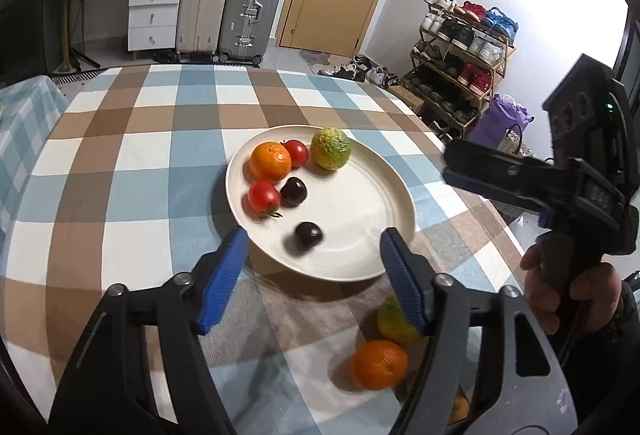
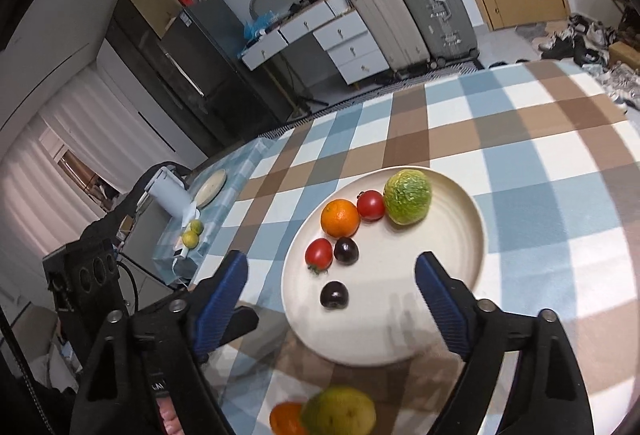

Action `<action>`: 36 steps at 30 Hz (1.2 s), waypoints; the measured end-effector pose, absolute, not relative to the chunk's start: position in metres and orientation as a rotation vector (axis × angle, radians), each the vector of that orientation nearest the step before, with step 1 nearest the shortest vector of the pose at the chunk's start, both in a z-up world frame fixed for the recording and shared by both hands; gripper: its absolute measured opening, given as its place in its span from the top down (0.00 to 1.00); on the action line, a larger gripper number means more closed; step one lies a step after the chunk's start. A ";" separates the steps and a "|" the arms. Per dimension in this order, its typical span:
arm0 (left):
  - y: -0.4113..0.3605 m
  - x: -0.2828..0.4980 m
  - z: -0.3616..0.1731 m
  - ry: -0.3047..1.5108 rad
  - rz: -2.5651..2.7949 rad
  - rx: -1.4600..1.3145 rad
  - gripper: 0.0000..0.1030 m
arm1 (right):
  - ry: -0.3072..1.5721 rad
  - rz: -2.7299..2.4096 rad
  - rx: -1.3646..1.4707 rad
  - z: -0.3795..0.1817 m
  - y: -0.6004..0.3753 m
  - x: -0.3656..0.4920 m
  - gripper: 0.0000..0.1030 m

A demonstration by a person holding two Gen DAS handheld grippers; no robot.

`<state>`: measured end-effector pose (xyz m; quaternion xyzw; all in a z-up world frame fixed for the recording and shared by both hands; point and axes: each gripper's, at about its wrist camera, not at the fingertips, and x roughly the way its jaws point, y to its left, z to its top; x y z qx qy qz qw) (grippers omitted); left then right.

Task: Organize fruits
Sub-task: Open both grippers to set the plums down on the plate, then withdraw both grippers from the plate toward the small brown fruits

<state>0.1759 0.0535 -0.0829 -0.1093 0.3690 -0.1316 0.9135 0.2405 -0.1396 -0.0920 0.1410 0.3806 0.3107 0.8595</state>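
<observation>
A cream plate [image 1: 360, 203] [image 2: 460, 235] on the checked tablecloth holds an orange [image 1: 271, 161] [image 2: 340, 217], two tomatoes [image 1: 263, 197] [image 2: 319, 254], a green-yellow fruit [image 1: 331, 148] [image 2: 408, 201] and two dark plums [image 1: 308, 235] [image 2: 334, 294]. Off the plate, near the front, lie another orange [image 1: 378, 363] [image 2: 286, 419] and a yellow-green fruit [image 1: 394, 323] [image 2: 340, 413]. My left gripper [image 1: 315, 239] hangs open over the plate's near rim, holding nothing. My right gripper [image 2: 332, 261] is open and empty above the plate's near side. A hand [image 1: 576, 295] holds it at the right.
A lower side table [image 2: 224, 203] to the left carries a small plate, limes and a white device [image 2: 172, 191]. Suitcases [image 1: 252, 7] and white drawers [image 1: 154, 15] stand beyond the table's far edge. A shoe rack [image 1: 460, 51] is at the right.
</observation>
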 end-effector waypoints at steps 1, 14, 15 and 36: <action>0.051 0.170 -0.080 0.757 -0.266 -0.220 0.31 | 0.782 0.642 0.299 -0.088 -0.144 0.234 0.09; 0.031 0.110 -0.052 0.698 -0.219 -0.178 0.18 | 0.690 0.623 0.322 -0.072 -0.176 0.163 0.00; 0.031 0.105 -0.051 0.695 -0.215 -0.175 0.17 | 0.690 0.621 0.321 -0.073 -0.179 0.157 0.00; 0.027 0.039 -0.083 0.711 -0.188 -0.198 0.01 | 0.703 0.674 0.163 -0.104 -0.169 0.057 0.00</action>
